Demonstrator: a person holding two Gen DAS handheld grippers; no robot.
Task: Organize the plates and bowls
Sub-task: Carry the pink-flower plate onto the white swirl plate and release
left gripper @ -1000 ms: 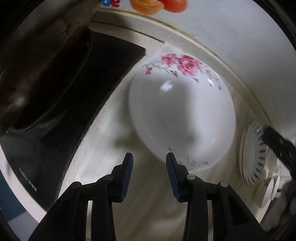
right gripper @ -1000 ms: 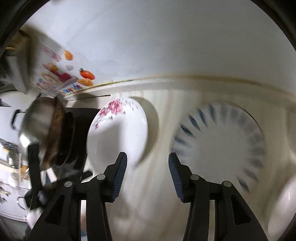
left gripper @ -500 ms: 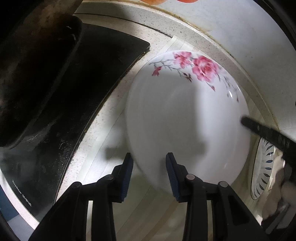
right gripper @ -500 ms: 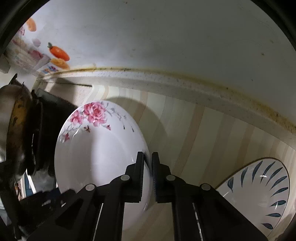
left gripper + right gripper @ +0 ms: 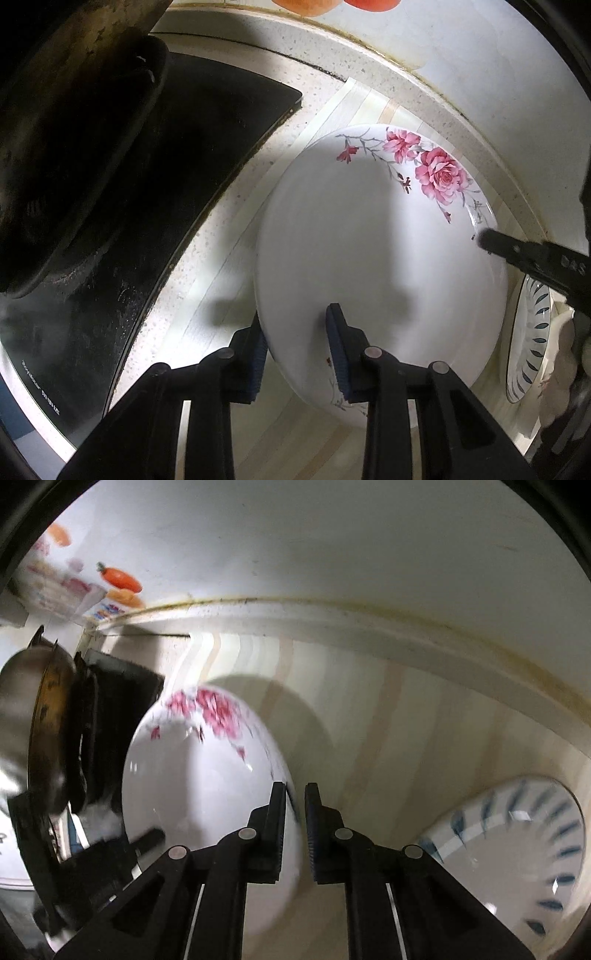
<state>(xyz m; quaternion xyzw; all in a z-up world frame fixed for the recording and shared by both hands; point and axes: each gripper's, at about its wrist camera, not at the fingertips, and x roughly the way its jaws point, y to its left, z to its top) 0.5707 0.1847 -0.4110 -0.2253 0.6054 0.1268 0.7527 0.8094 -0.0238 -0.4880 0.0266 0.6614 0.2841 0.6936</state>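
Observation:
A white plate with pink roses (image 5: 380,258) lies on the striped counter mat and also shows in the right wrist view (image 5: 199,794). My left gripper (image 5: 295,354) is open, its jaws straddling the plate's near rim, one finger under and one over it. My right gripper (image 5: 295,827) is shut on the plate's right rim, which runs between its jaws; one of its fingers (image 5: 532,254) shows in the left wrist view. A white plate with blue leaf marks (image 5: 517,856) lies to the right, also at the left wrist view's right edge (image 5: 532,332).
A black stove top (image 5: 155,229) with a dark pan (image 5: 62,140) sits left of the rose plate. A metal wok (image 5: 33,720) stands on it. The white wall (image 5: 332,554) with fruit stickers (image 5: 118,579) runs behind the counter.
My left gripper has moved forward so its jaws now straddle the rose plate's near rim. My right gripper has stayed shut on the far rim and its view has shifted, blurred.

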